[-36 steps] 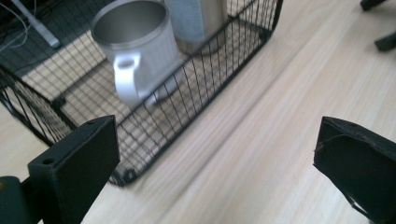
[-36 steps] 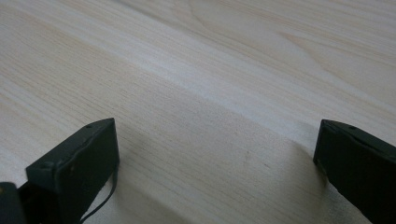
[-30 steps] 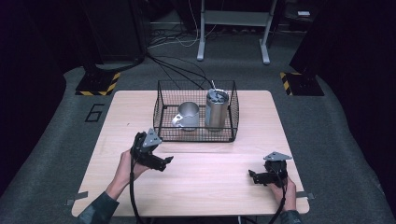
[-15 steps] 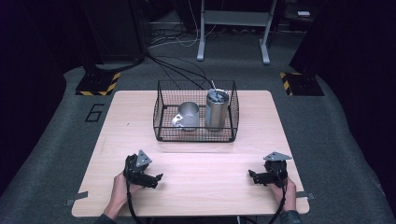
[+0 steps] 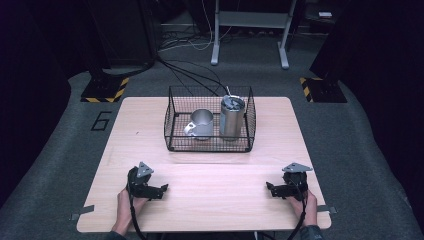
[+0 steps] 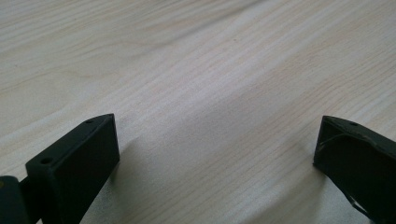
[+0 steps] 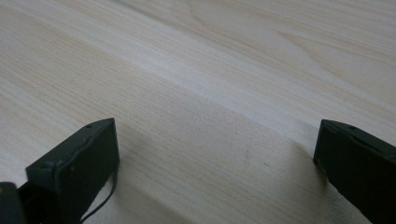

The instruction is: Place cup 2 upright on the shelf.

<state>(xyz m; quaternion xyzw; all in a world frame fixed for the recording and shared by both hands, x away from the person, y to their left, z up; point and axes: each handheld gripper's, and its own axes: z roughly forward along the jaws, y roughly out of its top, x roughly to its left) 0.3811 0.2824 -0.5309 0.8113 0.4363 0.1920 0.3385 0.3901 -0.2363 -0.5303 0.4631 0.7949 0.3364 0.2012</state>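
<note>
A black wire basket (image 5: 172,125) stands at the middle back of the wooden table (image 5: 210,195). Inside it sit a steel mug (image 5: 201,123) on the left and a taller steel tumbler (image 5: 232,117) with a lid on the right. My left gripper (image 5: 161,190) rests low on the table near the front left, open, its jaws wide apart over bare wood (image 6: 210,116). My right gripper (image 5: 271,189) lies near the front right, also open, with nothing but wood grain (image 7: 215,121) between its jaws.
Beyond the table lie dark floor, cables (image 5: 190,75), a metal stand (image 5: 250,35) and yellow-black striped blocks (image 5: 105,90) at both back corners. A white figure 6 (image 5: 101,120) is marked on the floor at the left.
My left gripper has drawn back toward the front edge and come down onto the table. The right gripper has stayed where it was.
</note>
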